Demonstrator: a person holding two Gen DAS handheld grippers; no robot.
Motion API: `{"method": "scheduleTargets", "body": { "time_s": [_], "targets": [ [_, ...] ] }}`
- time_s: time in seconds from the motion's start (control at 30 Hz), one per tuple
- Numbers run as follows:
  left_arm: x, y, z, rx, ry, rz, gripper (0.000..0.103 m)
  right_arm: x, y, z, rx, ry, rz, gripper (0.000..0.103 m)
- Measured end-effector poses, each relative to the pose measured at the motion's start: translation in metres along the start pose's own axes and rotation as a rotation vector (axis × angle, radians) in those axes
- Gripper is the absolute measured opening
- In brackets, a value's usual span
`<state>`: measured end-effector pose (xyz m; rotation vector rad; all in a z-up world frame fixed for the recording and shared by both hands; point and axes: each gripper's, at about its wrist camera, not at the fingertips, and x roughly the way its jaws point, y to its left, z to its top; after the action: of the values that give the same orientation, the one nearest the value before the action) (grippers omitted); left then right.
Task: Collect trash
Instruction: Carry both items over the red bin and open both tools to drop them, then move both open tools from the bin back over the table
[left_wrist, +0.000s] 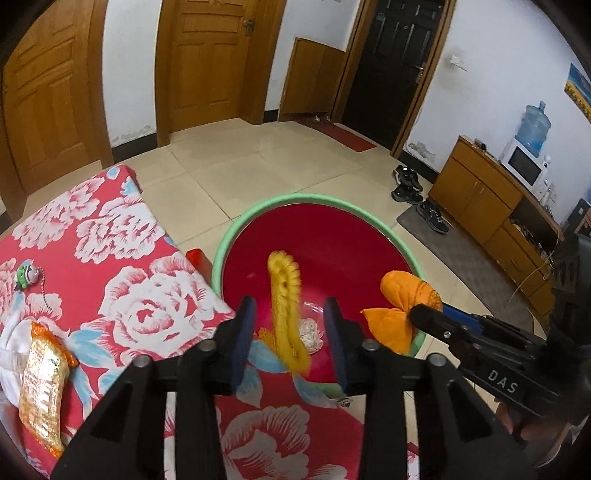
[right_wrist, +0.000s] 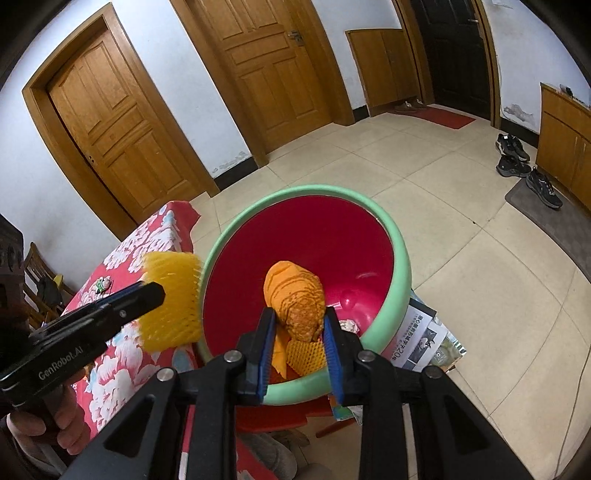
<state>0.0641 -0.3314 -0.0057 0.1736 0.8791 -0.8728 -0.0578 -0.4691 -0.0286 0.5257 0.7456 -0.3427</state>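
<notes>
Hovering over basin rim, worktop edge alongside.
Left claw spread, yellow foam net loose between; right claw pinching orange peel.

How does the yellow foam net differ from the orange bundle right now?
The yellow foam net is a long open mesh; the orange bundle is a crumpled, closed lump. The net is loose and blurred between the pads of the left tongs, which stand clear of it; the bundle sits pinched in the right tongs. Both are over the red basin.
</notes>
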Motion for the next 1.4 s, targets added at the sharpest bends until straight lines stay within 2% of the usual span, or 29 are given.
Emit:
{"method": "scheduleTargets", "body": {
  "time_s": [0.03,0.1,0.27,0.6,1.4],
  "targets": [
    [-0.001,0.001,0.0,-0.005,0.0,0.001,0.039,0.0,0.0,0.0,0.001,-0.001,0.002,0.035],
    [-0.004,0.001,-0.001,-0.013,0.0,0.005,0.039,-0.001,-0.001,0.0,0.005,-0.004,0.002,0.047],
    [-0.012,0.005,-0.003,-0.027,-0.009,0.021,0.039,-0.005,-0.001,0.0,0.019,-0.012,0.01,0.061],
    [-0.035,0.027,-0.014,-0.113,0.003,0.064,0.039,-0.016,0.009,-0.002,0.01,-0.024,0.038,0.064],
    [-0.125,0.111,-0.056,-0.287,-0.088,0.23,0.039,-0.039,0.066,-0.015,-0.082,-0.017,0.119,0.066]
  ]
}}
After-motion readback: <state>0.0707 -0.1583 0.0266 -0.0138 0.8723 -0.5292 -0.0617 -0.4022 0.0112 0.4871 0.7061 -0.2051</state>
